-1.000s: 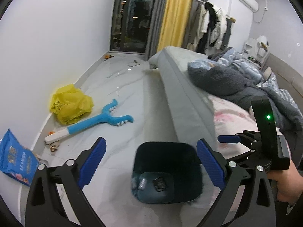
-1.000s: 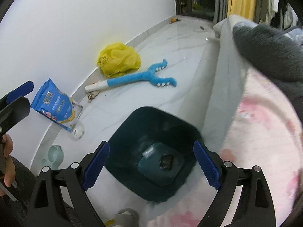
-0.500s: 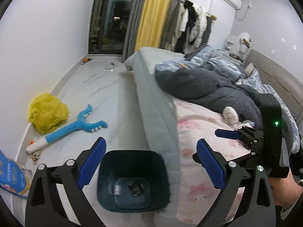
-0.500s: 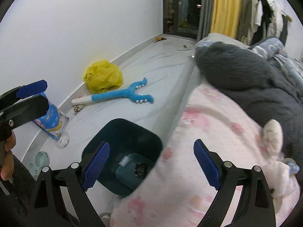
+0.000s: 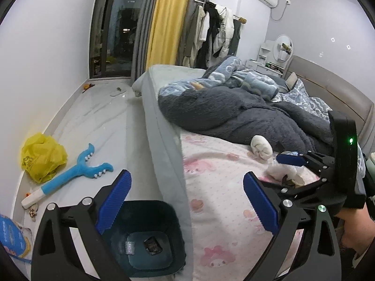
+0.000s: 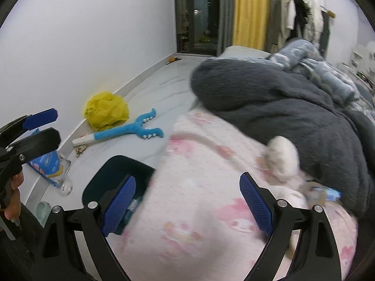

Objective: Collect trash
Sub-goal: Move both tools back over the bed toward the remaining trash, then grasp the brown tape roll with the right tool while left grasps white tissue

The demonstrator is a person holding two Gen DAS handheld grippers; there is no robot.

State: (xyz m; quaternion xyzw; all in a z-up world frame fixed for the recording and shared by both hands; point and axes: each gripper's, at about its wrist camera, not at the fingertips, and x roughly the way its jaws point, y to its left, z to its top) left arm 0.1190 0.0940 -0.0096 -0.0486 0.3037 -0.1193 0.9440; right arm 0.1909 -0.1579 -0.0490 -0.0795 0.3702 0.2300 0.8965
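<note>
The left hand-held gripper [image 5: 185, 199] tilts downward, its blue-padded jaws wide apart and holding nothing. Just below it on the floor stands the dark teal plastic trash bin [image 5: 150, 236], with a few scraps at its bottom. The right hand-held gripper [image 6: 187, 205] also angles down, spread wide and empty, over the pink cartoon-print bed sheet [image 6: 194, 210]. Ahead and to its right lie crumpled white tissues [image 6: 282, 158] beside a dark grey fleece blanket [image 6: 281, 107]. Far to its left, a crumpled yellow plastic bag [image 6: 106, 111] sits against the wall.

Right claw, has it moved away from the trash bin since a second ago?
Yes. The right claw swung from over the trash bin rightward, above the pink bedsheet.
</note>
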